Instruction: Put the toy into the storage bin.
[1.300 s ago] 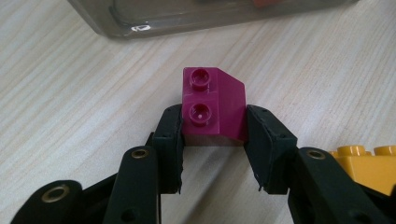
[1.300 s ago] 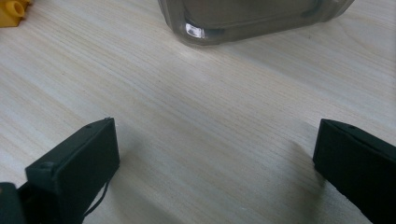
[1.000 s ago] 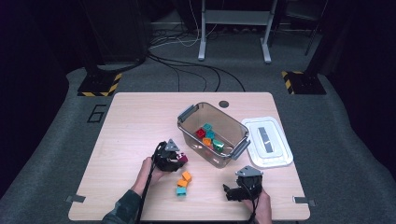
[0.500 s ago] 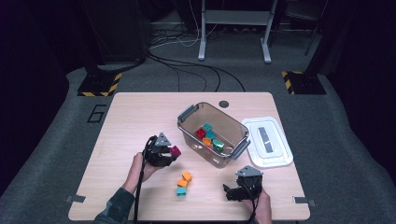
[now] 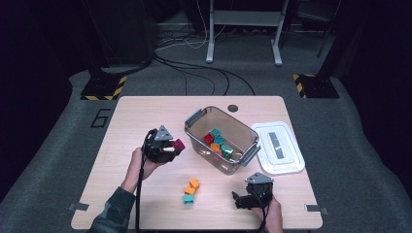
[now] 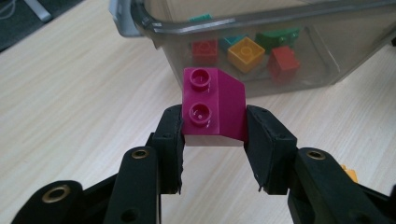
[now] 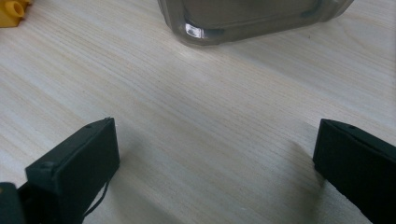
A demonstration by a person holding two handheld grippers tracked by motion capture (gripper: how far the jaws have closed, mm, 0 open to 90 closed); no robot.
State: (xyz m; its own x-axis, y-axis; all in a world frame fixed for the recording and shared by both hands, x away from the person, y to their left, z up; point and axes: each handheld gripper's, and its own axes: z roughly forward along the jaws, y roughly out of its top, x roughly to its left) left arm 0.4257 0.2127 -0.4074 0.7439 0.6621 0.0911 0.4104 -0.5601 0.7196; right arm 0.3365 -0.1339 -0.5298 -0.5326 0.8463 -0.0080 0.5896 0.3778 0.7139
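Magenta brick point(image 6: 214, 105) pinched between left gripper point(image 6: 214, 135) pads, beside bin point(image 6: 261, 28).

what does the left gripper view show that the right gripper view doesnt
Left gripper view: a magenta brick clamped between the left gripper jaws, and bricks seen through the bin wall: red, yellow, green.

Right gripper view: the right gripper with jaws wide apart and nothing between them, plus a yellow brick at the top left corner.

Both: the clear plastic bin and the wooden table.
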